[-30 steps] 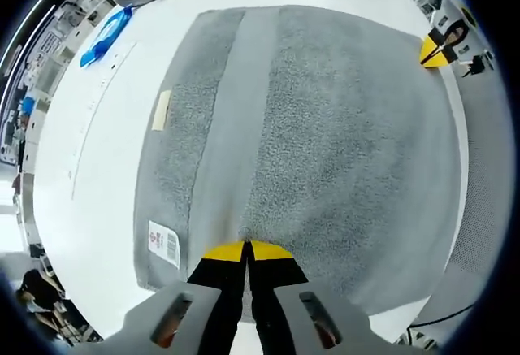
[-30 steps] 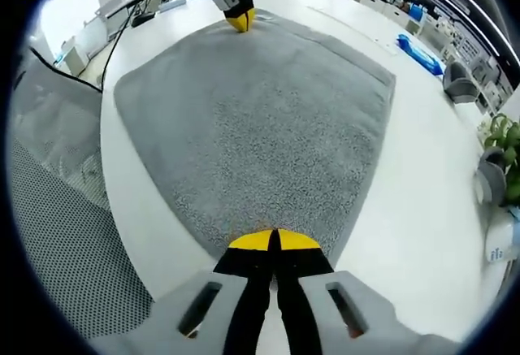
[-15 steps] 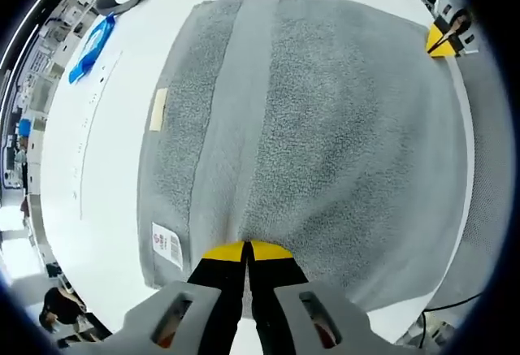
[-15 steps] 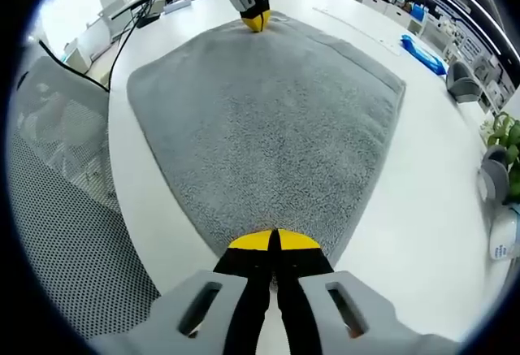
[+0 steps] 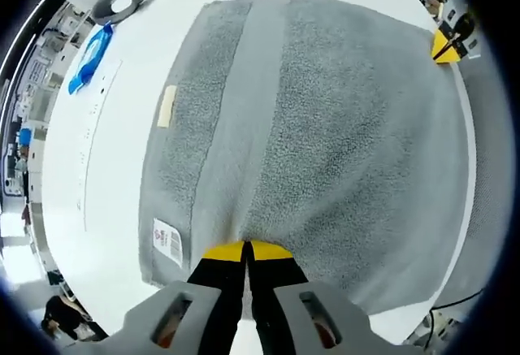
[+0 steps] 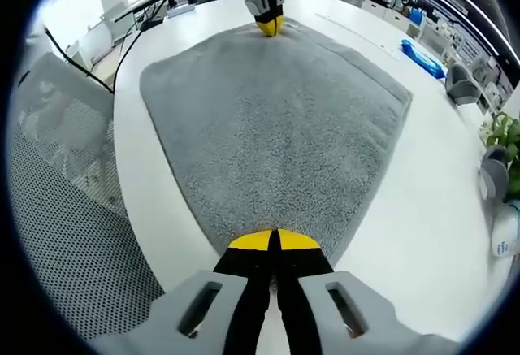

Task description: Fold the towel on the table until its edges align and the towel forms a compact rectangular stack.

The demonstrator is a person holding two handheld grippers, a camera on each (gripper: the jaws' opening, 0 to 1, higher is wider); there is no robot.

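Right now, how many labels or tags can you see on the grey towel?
2. In the left gripper view, a beige tag sits on the towel beside its smooth band, and a white printed label lies at the near corner. Others may be hidden underneath.

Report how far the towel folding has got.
Done: both grippers are shut on the same edge of the gray towel, the left gripper at one corner, the right gripper at the other. In hand: that edge is pinched. Left: every fold. The towel lies spread out in a single layer on the white table, its labels facing up, so no compact stack exists yet.
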